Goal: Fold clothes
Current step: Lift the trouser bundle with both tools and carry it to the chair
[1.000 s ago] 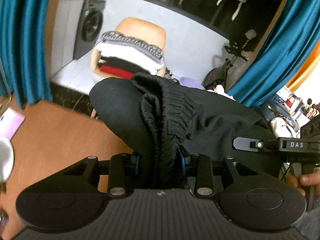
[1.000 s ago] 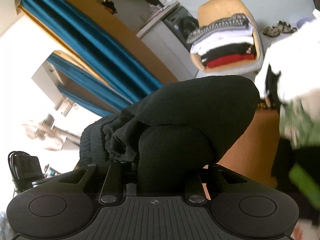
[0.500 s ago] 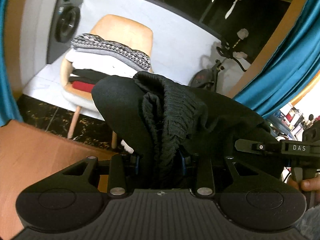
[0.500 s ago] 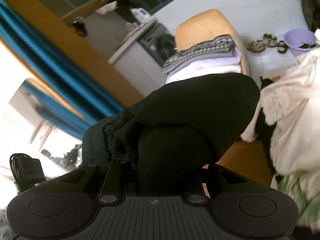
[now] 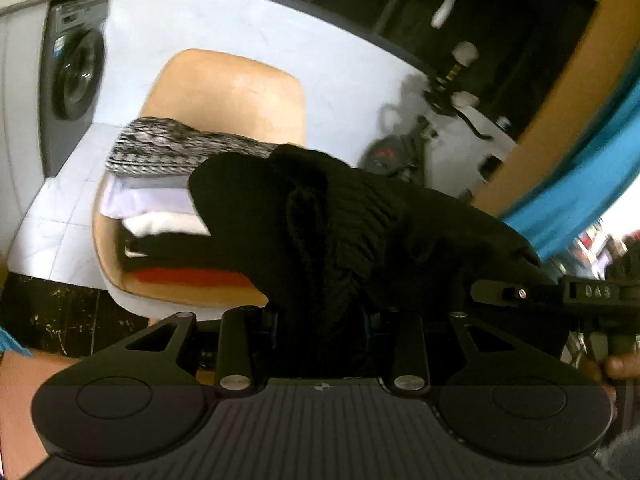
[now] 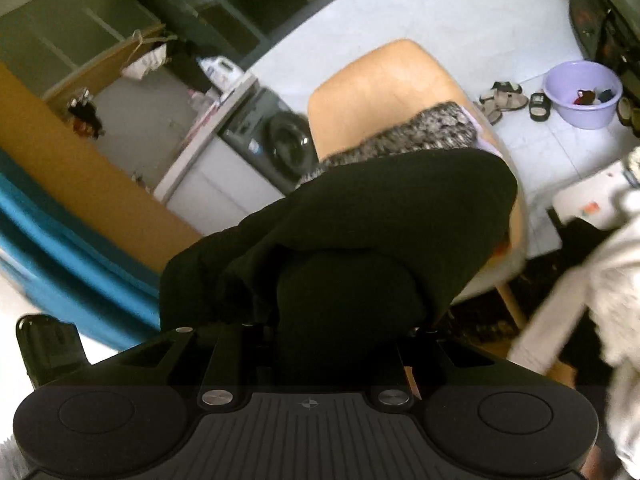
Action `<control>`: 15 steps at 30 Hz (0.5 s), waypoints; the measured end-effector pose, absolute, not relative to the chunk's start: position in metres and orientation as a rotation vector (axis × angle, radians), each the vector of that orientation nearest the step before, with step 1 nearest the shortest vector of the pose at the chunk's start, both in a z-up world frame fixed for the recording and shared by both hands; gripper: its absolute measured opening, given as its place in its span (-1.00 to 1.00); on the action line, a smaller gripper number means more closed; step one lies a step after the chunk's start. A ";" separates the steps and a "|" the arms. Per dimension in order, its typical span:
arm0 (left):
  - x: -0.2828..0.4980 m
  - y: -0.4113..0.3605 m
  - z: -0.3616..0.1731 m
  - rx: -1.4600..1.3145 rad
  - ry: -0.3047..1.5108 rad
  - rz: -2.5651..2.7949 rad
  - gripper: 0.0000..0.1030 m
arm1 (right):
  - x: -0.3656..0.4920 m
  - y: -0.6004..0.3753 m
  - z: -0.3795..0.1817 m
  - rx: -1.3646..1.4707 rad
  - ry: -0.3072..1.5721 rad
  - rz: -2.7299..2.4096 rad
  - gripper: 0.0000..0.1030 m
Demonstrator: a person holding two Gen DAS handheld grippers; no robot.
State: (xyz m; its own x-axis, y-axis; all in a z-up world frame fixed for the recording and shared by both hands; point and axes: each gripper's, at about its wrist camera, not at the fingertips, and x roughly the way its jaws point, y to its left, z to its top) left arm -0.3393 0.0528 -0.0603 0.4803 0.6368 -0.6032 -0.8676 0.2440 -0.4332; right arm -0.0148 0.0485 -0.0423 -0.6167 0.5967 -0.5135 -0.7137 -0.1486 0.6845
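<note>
Left tongs (image 5: pixel 320 332) were clenched on a folded black garment (image 5: pixel 340 232), gripping the bunched, rib-knit band that ran away from the camera between the two fingers. Right tongs (image 6: pixel 340 332) were clenched on the same black garment (image 6: pixel 360 232), here a smooth, rounded fold of plain weave bulging up over the fingers. The garment hung in the air between the two tongs, its long axis running from one to the other, with its free, rounded edge pointing forward toward a tan moulded chair (image 5: pixel 240 84).

On the chair seat lay a stack of folded clothes (image 5: pixel 160 216): a grey-and-white patterned knit on top, then white, black and red layers. The garment's leading edge overlapped the stack in both views; whether it touched could not be told. The chair (image 6: pixel 380 76) stood on pale tiled floor (image 6: pixel 460 20) with open floor around it.

A grey front-loading washing machine (image 5: pixel 76 76) stood left of the chair. A lilac plastic basin (image 6: pixel 582 92) and sandals (image 6: pixel 504 96) lay well apart on the tiles. Teal curtain (image 5: pixel 592 184) hung at the right edge. A pale heap of cloth (image 6: pixel 600 280) filled the lower right.
</note>
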 end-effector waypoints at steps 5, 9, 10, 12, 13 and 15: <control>-0.371 0.096 -0.079 -0.885 0.341 1.109 -0.32 | -0.051 0.120 -0.069 -0.181 1.282 1.873 -0.62; -0.394 0.142 -0.097 -0.970 0.373 1.117 -0.32 | -0.073 0.174 -0.091 -0.241 1.343 1.873 -0.62; -0.395 0.153 -0.098 -0.971 0.380 1.120 -0.32 | -0.079 0.188 -0.096 -0.257 1.358 1.872 -0.62; -0.397 0.179 -0.099 -0.968 0.383 1.135 -0.32 | -0.085 0.219 -0.105 -0.273 1.380 1.878 -0.62; -0.397 0.193 -0.099 -0.965 0.379 1.146 -0.32 | -0.087 0.237 -0.107 -0.277 1.381 1.894 -0.62; -0.398 0.225 -0.096 -0.963 0.352 1.176 -0.32 | -0.088 0.277 -0.110 -0.279 1.369 1.937 -0.62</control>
State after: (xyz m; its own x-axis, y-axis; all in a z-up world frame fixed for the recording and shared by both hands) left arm -0.3975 0.2247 -0.0964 0.3878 0.6158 -0.6859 -0.8915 0.0613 -0.4489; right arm -0.0877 0.2770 -0.1100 -0.7059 0.4391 -0.5558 -0.6704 -0.1610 0.7243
